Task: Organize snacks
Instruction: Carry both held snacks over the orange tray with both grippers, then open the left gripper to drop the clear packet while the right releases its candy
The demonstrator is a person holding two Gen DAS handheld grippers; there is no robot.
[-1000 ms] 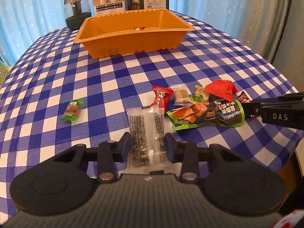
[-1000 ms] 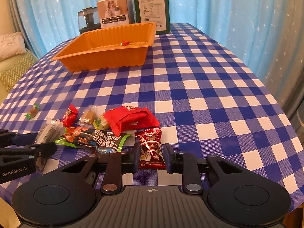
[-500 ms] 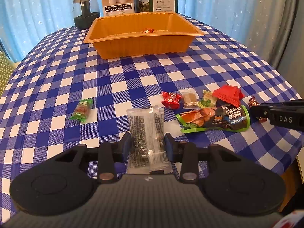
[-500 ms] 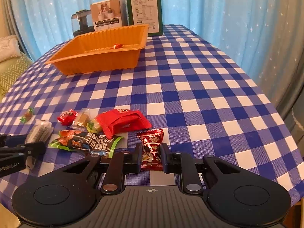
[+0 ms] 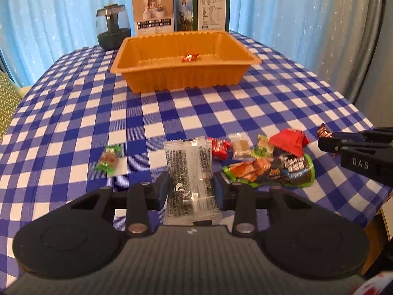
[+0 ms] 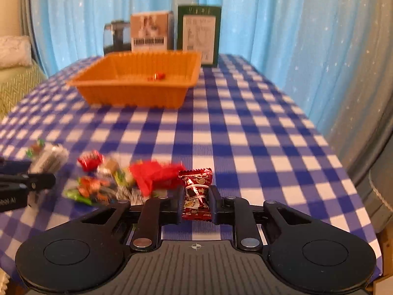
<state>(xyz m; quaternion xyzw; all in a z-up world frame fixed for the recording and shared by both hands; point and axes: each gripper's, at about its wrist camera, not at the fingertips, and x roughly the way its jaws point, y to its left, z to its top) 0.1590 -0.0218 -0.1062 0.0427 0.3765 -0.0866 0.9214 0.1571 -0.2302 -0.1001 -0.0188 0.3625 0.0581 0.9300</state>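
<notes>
Left gripper (image 5: 191, 191) level, low over the near edge of the worktop (image 5: 152, 123), pointing toward the far side. Its fingers (image 5: 162, 190) press both long edges of a clear crinkly packet (image 5: 189, 172) with dark speckled contents; packet upright between them, top end tilted away.

Right gripper (image 6: 196, 202) likewise level and forward-facing. Fingers (image 6: 216, 204) narrow, clamped on a small glossy dark-red sachet (image 6: 197, 194) with serrated top edge. In the left view, this gripper's dark tip enters from the right edge, sachet corner showing.

Worktop covered in blue-and-white checked cloth, soft weave. Loose pile between the grippers: flat foil pouch (image 5: 270, 172), green border, dark print; folded red wrapper (image 5: 289, 140) just behind it; small red candy (image 5: 219, 146); clear-wrapped tan square (image 5: 240, 145); green-yellow sweet (image 5: 264, 147). The pile is blurred in the right view. A green twist-wrapped candy (image 5: 108, 161) lies apart to the left.

Far side: orange rectangular tray (image 5: 184, 78), ribbed plastic walls, flared rim, one small red-gold sweet (image 5: 190, 57) inside. Behind it, a white carton (image 5: 153, 16), a green carton (image 5: 212, 8), a dark domed jar (image 5: 113, 30). Pale blue curtain (image 5: 61, 5) with star specks.
</notes>
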